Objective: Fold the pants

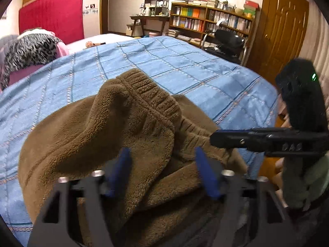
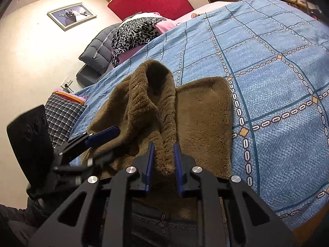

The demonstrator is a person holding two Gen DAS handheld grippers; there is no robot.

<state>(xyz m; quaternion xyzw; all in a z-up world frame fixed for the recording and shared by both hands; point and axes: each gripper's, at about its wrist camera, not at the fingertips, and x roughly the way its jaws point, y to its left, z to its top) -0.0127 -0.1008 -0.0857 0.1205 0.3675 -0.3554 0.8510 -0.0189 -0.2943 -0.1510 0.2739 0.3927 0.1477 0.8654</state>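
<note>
Brown fleece pants (image 1: pixel 107 131) lie bunched on a blue checked bedspread (image 1: pixel 185 65), their ribbed waistband (image 1: pixel 148 90) raised and folded over. My left gripper (image 1: pixel 162 154) is open, its blue fingers (image 1: pixel 123 164) astride a fold of the fleece without pinching it. My right gripper (image 2: pixel 164 150) is shut on a ridge of the pants (image 2: pixel 205 123) near the waistband (image 2: pixel 156 78). The right gripper also shows in the left wrist view (image 1: pixel 218 139), at the waistband's right end. The left gripper shows in the right wrist view (image 2: pixel 102 135), over the left side of the pants.
The bedspread (image 2: pixel 277 72) stretches wide beyond the pants. Leopard-print and pink bedding (image 1: pixel 33 51) and a red headboard (image 1: pixel 53 12) are at the far end. A bookshelf (image 1: pixel 209 18), black chair (image 1: pixel 228 39) and wooden door (image 1: pixel 281 33) stand right. A checked cloth (image 2: pixel 61 115) lies at the bed's left.
</note>
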